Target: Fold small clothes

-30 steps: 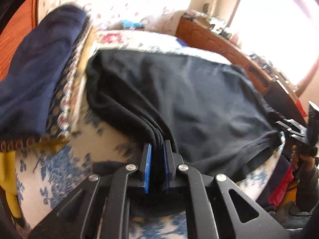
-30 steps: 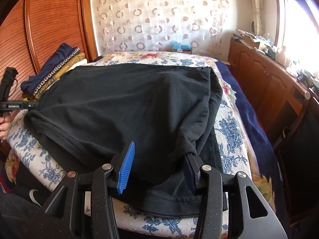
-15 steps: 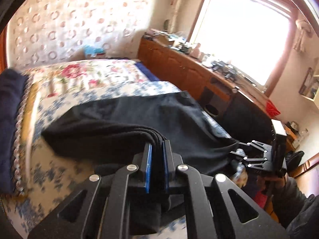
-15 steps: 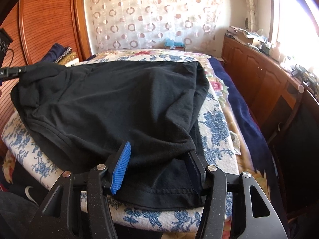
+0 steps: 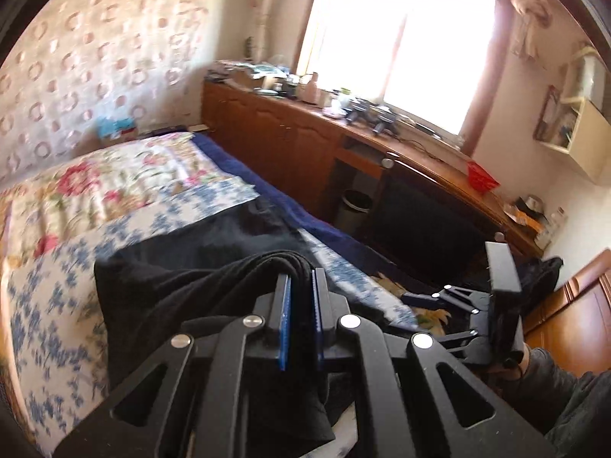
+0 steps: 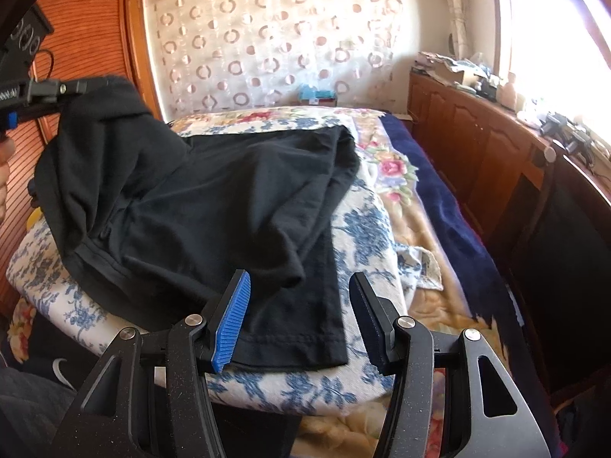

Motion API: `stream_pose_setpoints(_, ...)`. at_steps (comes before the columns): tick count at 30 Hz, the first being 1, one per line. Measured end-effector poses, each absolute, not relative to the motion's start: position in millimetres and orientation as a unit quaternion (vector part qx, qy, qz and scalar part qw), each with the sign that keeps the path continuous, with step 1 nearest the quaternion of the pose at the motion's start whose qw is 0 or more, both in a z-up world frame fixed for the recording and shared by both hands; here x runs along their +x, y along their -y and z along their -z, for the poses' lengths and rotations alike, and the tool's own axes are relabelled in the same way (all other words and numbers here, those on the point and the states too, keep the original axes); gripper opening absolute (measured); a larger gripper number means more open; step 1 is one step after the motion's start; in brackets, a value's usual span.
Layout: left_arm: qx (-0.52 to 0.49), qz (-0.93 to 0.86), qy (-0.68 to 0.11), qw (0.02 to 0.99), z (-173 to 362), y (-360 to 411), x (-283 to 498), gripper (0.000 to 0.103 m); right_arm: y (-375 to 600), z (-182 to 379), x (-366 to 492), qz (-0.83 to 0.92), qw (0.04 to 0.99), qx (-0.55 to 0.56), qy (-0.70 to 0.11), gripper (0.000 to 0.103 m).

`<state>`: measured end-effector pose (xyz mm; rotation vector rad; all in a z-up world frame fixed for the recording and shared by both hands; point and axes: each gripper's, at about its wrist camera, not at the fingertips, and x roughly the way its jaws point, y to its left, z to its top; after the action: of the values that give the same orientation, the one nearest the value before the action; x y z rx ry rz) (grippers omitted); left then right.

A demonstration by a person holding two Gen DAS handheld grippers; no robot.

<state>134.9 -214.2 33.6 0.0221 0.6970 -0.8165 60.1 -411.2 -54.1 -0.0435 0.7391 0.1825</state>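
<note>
Black garment (image 6: pixel 214 198) hangs from raised, clamped left gripper (image 5: pixel 301 297).

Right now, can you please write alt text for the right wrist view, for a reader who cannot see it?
A black garment lies on a floral bed, one side lifted at far left by the left hand-held gripper. The open right hand-held gripper hovers over its near hem, gripping nothing.
</note>
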Motion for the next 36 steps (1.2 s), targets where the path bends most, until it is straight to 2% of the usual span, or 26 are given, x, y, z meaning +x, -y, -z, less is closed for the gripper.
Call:
stream_pose_setpoints(4,0.039,0.404,-0.348,0.845,-32.6,250.5,138.2,0.007,417.3,51.6,56.6,-0.086,0.929,-0.017,-0.360,0.055)
stream_pose_setpoints(7,0.068,0.407,-0.365,0.835,-17.6,262.3,136.8,0.011,420.2,51.2,55.1,-0.082,0.930,-0.018,-0.358,0.055)
stream_pose_setpoints(9,0.075,0.404,-0.370,0.833,-14.1,262.5,132.5,0.020,421.7,52.3,54.9,-0.080,0.930,-0.020,-0.358,0.055)
stream_pose_setpoints(12,0.080,0.390,-0.366,0.841,-19.2,254.1,123.8,0.023,422.1,53.4,57.0,-0.076,0.930,-0.017,-0.359,0.055)
stream_pose_setpoints(20,0.059,0.357,-0.339,0.868,-35.1,208.7,111.2,0.024,420.1,39.6,60.3,-0.063,0.937,-0.027,-0.342,0.055)
stream_pose_setpoints(36,0.008,0.225,-0.346,0.911,4.2,84.3,91.5,0.024,342.5,24.3,104.7,-0.140,0.933,-0.067,-0.325,0.055)
